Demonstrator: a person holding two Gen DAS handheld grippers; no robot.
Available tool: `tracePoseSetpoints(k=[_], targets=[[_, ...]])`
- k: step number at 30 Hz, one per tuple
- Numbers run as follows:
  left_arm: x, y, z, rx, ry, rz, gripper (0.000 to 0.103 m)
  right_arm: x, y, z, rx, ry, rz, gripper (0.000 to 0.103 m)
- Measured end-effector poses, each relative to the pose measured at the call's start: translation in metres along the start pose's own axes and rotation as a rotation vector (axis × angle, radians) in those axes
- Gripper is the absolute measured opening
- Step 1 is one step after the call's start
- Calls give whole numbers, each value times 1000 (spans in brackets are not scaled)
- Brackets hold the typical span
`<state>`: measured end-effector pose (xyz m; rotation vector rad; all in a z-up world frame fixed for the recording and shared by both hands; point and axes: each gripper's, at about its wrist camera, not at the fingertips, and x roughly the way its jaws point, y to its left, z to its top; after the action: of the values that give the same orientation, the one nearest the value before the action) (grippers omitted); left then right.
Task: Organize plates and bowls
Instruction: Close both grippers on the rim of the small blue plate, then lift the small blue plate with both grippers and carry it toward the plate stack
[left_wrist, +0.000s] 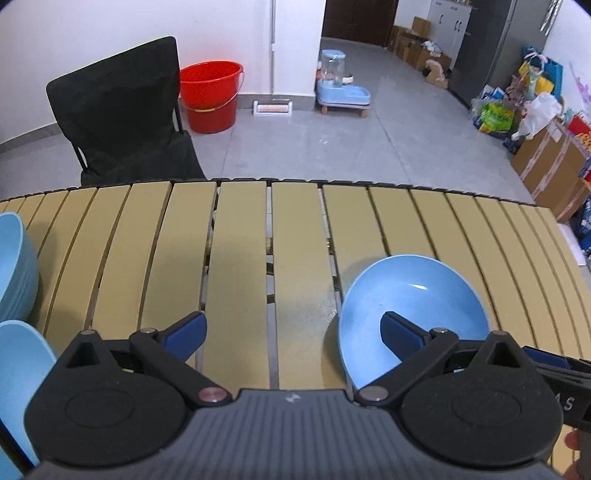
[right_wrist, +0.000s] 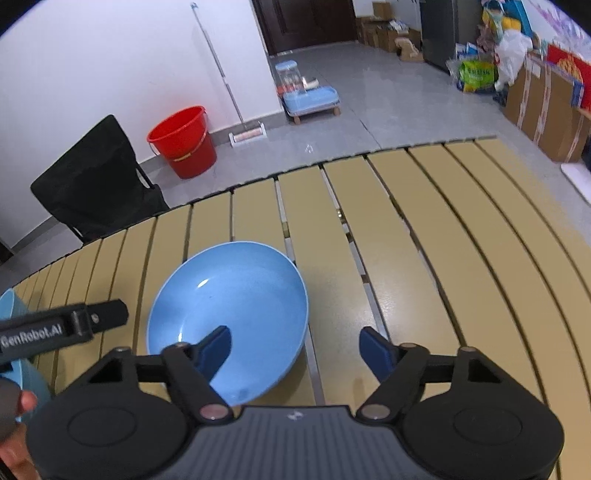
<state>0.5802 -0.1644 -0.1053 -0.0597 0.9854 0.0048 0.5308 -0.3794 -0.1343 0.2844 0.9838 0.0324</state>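
Both grippers fill the bottom of my two views, and past them I go from big to small. Under everything is the slatted tan table (left_wrist: 243, 258), its far edge running across the middle of each picture.

On it sits the blue plate (right_wrist: 236, 306), near the table's near edge and about midway along it. At the left end I see a light blue bowl (left_wrist: 14, 266) with another blue dish (left_wrist: 22, 376) nearer to me, both cut off by the frame.

My right gripper (right_wrist: 295, 350) has its fingers apart; the left one is over the plate's inside, the right one over bare slats, and the plate's right rim lies between them, ungripped. My left gripper (left_wrist: 293, 332) is spread wide, its right finger over the plate's left part, nothing clamped.
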Motion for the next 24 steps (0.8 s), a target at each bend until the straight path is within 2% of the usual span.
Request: tracePoseSetpoints(k=[1, 2, 9, 13, 15, 24], targets=[[4, -1, 1, -2, 4, 3, 101, 4, -2, 2, 11, 9, 3, 66], [7, -1, 1, -6, 8, 3, 98, 8, -3, 3, 19, 15, 10, 60], [27, 2, 3, -20, 63, -25, 62, 26, -9, 10, 46, 39, 31, 34], [35, 1, 5, -33, 80, -51, 48, 32, -11, 14, 56, 42, 39, 28], [38, 1, 5, -37, 84, -68, 37, 34, -12, 14, 59, 45, 39, 23], [46, -2, 5, -47, 91, -129, 11, 42, -12, 13, 65, 47, 53, 12]])
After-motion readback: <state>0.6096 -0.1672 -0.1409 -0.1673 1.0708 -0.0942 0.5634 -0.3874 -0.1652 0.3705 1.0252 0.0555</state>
